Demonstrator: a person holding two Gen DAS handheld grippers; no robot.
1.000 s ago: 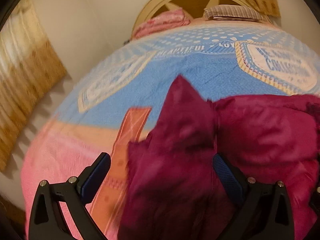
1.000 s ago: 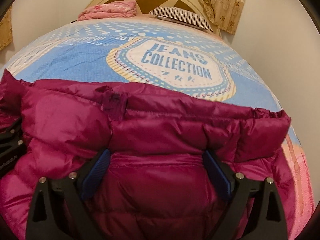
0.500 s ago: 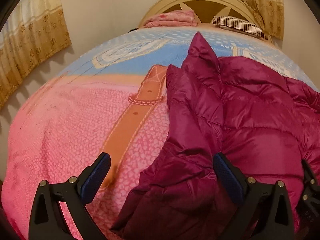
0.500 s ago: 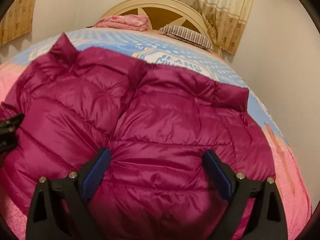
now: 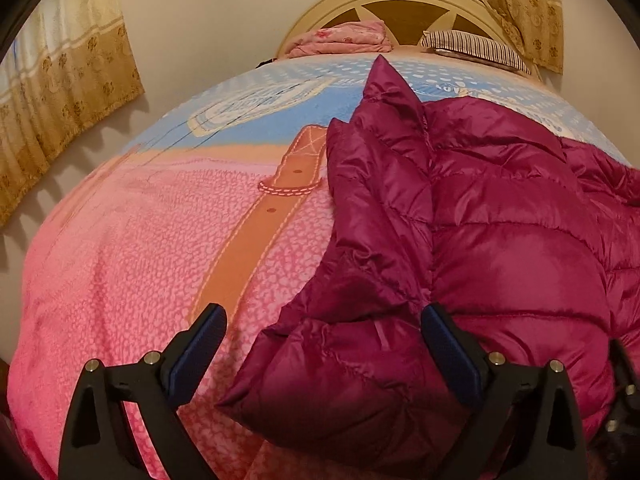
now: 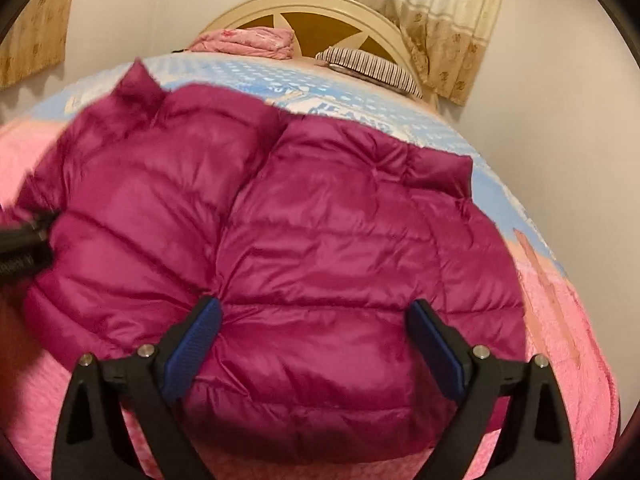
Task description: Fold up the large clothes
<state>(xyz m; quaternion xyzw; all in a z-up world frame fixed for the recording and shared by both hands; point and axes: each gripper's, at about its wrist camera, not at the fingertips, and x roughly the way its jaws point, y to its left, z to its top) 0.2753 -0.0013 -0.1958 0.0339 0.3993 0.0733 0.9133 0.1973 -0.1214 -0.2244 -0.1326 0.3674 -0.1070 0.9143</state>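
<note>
A magenta quilted puffer jacket [image 5: 500, 240] lies spread on the bed, its pointed collar corner towards the headboard. My left gripper [image 5: 323, 328] is open over the jacket's near left edge, where a folded flap of it lies between the blue pads. In the right wrist view the jacket [image 6: 320, 220] fills the middle. My right gripper [image 6: 314, 320] stands open above its near hem, jaws wide apart and gripping nothing. The left gripper's black body [image 6: 24, 240] shows at the jacket's left side.
The bedspread [image 5: 140, 260] is pink near me and blue farther off, with an orange belt print. A folded pink blanket [image 5: 344, 38] and a striped pillow [image 5: 476, 46] sit by the cream headboard [image 5: 400, 4]. Curtains [image 5: 60, 92] hang left; a wall [image 6: 560, 140] is close on the right.
Both grippers have drawn back towards the foot of the bed, and the jacket now lies flatter with more of it in view. Both stayed open.
</note>
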